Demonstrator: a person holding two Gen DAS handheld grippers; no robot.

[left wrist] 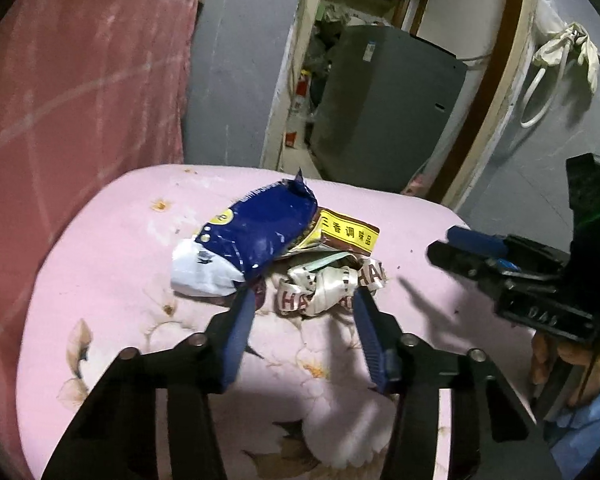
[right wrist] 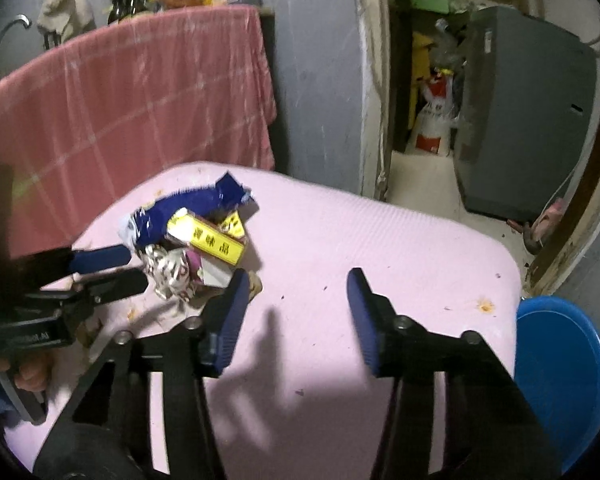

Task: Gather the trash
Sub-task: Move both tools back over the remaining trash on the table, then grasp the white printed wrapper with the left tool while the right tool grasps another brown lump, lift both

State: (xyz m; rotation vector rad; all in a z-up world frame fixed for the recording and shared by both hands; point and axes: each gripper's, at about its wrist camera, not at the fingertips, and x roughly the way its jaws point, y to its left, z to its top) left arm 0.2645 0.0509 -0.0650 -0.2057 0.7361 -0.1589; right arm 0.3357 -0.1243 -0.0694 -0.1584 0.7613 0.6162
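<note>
Trash (left wrist: 284, 248) lies piled at the far left of the pink surface (right wrist: 380, 240). My left fingers (left wrist: 304, 300) straddle its crumpled white wrapper (left wrist: 328, 286), part-open; right fingers (right wrist: 296, 284) part-open, empty.

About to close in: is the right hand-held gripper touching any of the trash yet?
Apart. The right wrist view shows the right hand-held gripper open over bare pink cover, with the trash pile off to the left of its fingers.

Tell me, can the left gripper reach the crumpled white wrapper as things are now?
Probably yes. The left gripper is open with the crumpled white wrapper right at its fingertips, and nothing lies between; the blue bag rests beside it.
</note>
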